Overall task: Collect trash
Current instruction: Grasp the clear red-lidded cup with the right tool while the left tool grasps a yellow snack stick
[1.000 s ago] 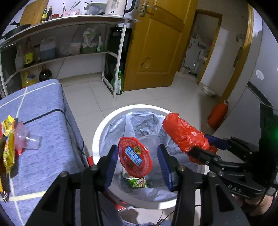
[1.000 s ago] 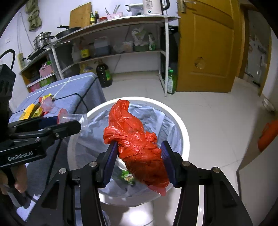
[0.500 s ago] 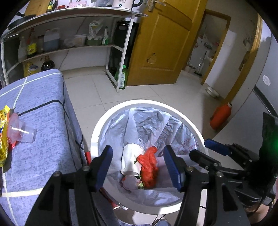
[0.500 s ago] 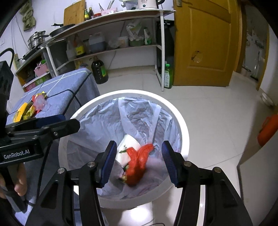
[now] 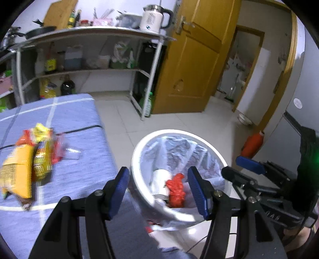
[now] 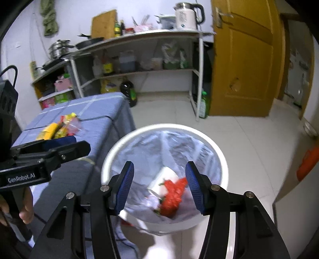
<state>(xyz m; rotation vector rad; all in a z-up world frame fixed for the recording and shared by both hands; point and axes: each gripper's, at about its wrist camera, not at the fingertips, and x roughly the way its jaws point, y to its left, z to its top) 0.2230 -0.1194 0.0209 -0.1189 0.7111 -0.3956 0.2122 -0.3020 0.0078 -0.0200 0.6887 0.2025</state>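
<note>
A white trash bin [image 5: 139, 147] with a clear liner stands on the floor beside the table; it also shows in the right wrist view [image 6: 119, 143]. Inside lie a red plastic bag [image 5: 176, 189] [image 6: 172, 194] and a white cup [image 5: 160, 180] [image 6: 159, 180]. My left gripper [image 5: 158, 192] is open and empty over the bin's near rim. My right gripper [image 6: 159, 186] is open and empty above the bin. Yellow snack wrappers [image 5: 26, 159] [image 6: 56, 128] and a clear plastic cup [image 5: 69, 153] lie on the blue tablecloth [image 5: 79, 175].
A metal shelf rack [image 5: 87, 65] with bottles, jugs and a kettle [image 5: 153, 19] stands at the back. A yellow door [image 5: 191, 69] is to its right. An orange bottle [image 5: 253, 143] stands on the floor by the wall.
Both grippers opened and dropped the red-lidded cup and the red bag into the bin. The left gripper has since swung left, bringing the table's wrappers into view.
</note>
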